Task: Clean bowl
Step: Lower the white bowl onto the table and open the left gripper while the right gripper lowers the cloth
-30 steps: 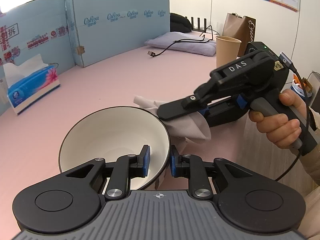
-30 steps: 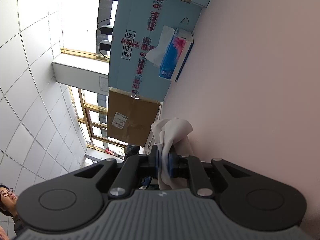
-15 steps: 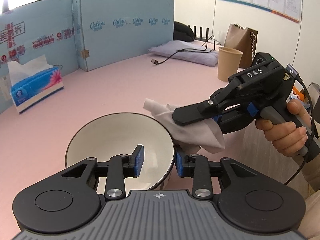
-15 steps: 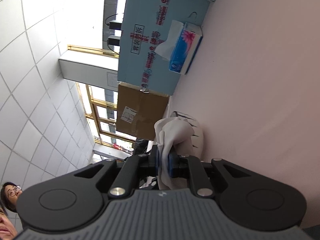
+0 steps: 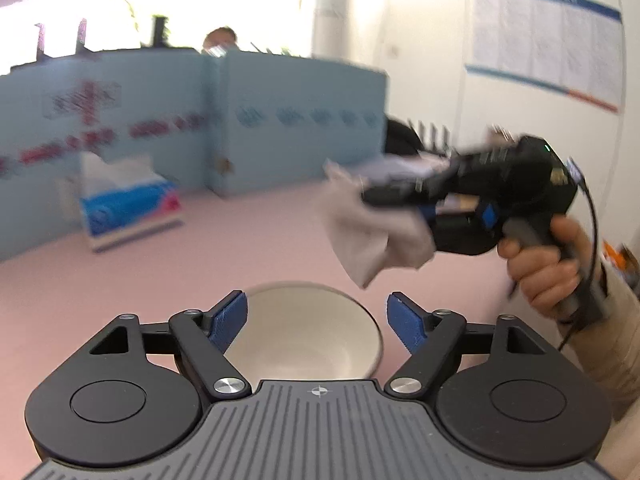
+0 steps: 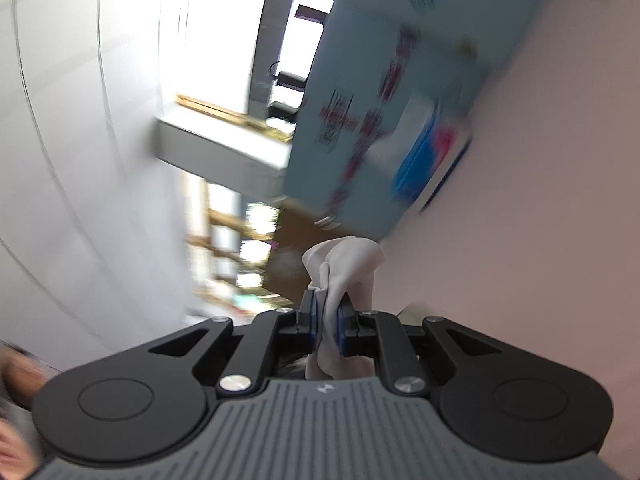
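Observation:
The white bowl with a dark rim [image 5: 304,332] stands on the pink table [image 5: 240,240], just below and beyond my left gripper [image 5: 318,318]. Its jaws are opening wide and the blue pads stand clear of the rim, nothing pressed between them. Up and to the right, a hand holds my right gripper [image 5: 370,196] in the air, shut on a crumpled white cloth [image 5: 372,236] that hangs above the bowl. In the right wrist view the cloth [image 6: 344,276] is pinched between the blue pads of the right gripper [image 6: 326,320], which is rolled on its side.
A blue tissue box [image 5: 128,208] stands at the left in front of light-blue foam boards [image 5: 280,124]. Behind the boards a person's head [image 5: 218,40] shows. The hand and pale sleeve [image 5: 600,320] fill the right side. The view is blurred.
My left gripper let go of the bowl's rim, opened wide and pulled up and back. The right gripper rose with the cloth, away from the bowl.

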### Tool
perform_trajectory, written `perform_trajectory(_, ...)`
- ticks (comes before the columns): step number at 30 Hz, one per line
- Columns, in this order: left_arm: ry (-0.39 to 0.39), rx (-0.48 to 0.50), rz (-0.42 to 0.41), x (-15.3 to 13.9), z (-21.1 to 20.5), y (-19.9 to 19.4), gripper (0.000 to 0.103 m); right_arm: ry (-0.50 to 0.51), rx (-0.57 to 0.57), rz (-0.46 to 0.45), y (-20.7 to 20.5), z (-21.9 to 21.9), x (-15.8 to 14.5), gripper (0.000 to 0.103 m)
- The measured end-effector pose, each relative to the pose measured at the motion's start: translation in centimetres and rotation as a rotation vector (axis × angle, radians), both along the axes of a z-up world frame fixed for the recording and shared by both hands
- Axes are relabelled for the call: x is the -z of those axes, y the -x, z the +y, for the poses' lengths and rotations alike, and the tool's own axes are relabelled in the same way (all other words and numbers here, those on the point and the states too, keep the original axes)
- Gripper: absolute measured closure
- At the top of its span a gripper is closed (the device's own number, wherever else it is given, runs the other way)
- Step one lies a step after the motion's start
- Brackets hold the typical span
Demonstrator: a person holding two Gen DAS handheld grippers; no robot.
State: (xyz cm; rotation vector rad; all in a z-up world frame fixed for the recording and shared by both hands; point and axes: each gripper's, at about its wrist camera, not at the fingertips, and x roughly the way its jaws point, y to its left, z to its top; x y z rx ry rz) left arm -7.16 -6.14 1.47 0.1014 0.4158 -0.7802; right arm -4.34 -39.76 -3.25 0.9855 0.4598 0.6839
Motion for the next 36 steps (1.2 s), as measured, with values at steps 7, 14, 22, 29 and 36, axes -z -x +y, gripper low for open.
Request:
perform_trajectory(7, 0.04, -0.333, -0.032, -1.7, 4.0, -0.9, 0.0, 0.447, 0.184, -0.06, -1.3, 3.1, -2.7, 0.089)
perform_trajectory(14, -0.1, -0.642, 0.028, -0.3, 5.2, -4.3, 0.0, 0.802, 0.257, -0.071, -2.7, 7.2, -1.0, 0.089)
perform_trajectory(22, -0.162, -0.646, 0.174, 2.5, 5.0, -7.4, 0.0, 0.92, 0.236, 0.034, -4.0, 8.1, 1.5, 0.081)
perform_trajectory(29, -0.165, -0.67, 0.212, 3.5, 4.9, -7.8, 0.0, 0.943, 0.257, 0.064, -3.9, 8.4, 1.7, 0.057)
perform_trajectory(36, -0.174, -0.651, 0.234, 3.9, 4.7, -8.2, 0.0, 0.979, 0.307, 0.076, -3.6, 8.3, 1.3, 0.025)
